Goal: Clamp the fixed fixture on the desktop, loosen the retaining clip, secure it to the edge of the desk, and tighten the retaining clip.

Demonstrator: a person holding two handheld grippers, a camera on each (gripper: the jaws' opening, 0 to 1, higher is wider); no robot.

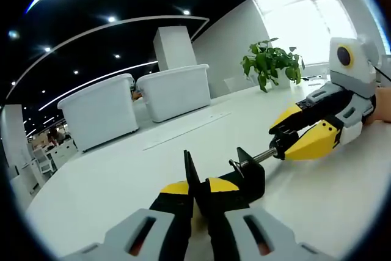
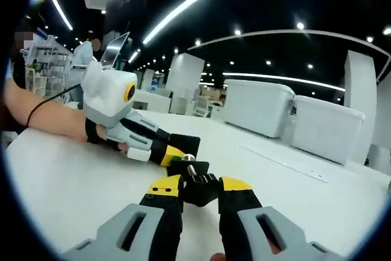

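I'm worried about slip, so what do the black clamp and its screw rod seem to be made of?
The black C-shaped clamp looks like matte painted or coated metal, though hard plastic is possible. Its thin silver screw rod glints like bare steel.

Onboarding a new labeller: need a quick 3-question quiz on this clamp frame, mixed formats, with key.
1. True or false: the black clamp fixture already sits on the edge of the white desk.
2. Which gripper grips the clamp's screw handle? A) the left gripper B) the right gripper C) neither
3. Fill in: behind the clamp in the left gripper view stand two white storage ____, and a potted plant further right.

Key
1. False: it lies out on the desktop, held by both grippers.
2. B; the left gripper holds the clamp body.
3. bins
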